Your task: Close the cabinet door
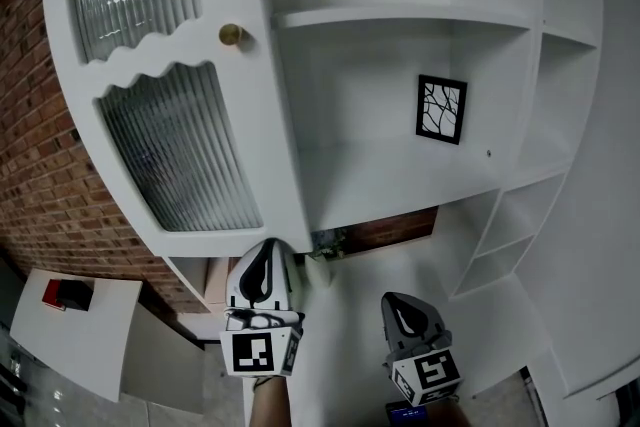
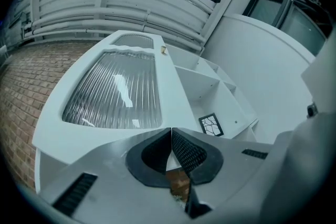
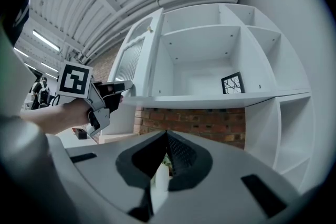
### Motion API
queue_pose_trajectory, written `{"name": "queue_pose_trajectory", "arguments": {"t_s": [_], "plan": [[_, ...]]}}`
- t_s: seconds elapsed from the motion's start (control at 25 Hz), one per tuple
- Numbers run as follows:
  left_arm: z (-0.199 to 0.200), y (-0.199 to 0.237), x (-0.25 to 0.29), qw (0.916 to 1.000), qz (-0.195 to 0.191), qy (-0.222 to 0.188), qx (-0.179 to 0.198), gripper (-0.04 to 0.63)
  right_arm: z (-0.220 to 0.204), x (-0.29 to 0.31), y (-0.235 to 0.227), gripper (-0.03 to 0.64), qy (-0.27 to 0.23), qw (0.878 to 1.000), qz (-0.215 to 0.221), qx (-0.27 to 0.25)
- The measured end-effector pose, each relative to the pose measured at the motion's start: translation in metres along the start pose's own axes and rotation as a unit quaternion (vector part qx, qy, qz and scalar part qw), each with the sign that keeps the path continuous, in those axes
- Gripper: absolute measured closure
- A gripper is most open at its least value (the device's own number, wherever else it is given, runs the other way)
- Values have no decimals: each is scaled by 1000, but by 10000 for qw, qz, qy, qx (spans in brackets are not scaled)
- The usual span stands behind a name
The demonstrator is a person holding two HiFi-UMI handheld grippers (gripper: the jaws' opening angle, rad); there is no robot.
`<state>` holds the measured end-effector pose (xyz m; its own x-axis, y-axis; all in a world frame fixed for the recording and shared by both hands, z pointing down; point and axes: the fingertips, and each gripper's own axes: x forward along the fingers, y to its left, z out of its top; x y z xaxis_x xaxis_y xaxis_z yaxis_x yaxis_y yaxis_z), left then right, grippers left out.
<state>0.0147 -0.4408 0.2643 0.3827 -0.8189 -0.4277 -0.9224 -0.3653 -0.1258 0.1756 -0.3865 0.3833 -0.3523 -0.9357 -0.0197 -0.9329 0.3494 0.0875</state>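
- Setting: a brick wall backs a white shelf unit of open compartments. One compartment holds a small black-framed picture.
- Task item: the cabinet door is white, with two ribbed glass panes and a brass knob. It stands open, angled out from the left part of the unit.
- Tools: the left gripper has its jaws pressed together on nothing, tips just beside the door's lower corner (contact cannot be confirmed). The right gripper hangs lower and apart from the door, jaws likewise together and empty.
- Handling, as judged: push with the closed left tips on the painted frame near the knob-side edge, never on the glass. Swing slowly until the door seats.
- Markings: no brand or readable writing found, only square coded markers on the gripper cubes.
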Motion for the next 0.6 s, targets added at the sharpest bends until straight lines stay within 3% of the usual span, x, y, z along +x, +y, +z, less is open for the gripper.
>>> {"name": "queue_pose_trajectory", "arguments": {"t_s": [0.16,0.6], "plan": [[0,0,-10,9995,-157,-38,-287,578,2,-6,1,615,9,10000,-78,19],[-26,11,-109,9936,-198,728,-838,578,-7,-52,59,616,146,9992,-304,227]]}}
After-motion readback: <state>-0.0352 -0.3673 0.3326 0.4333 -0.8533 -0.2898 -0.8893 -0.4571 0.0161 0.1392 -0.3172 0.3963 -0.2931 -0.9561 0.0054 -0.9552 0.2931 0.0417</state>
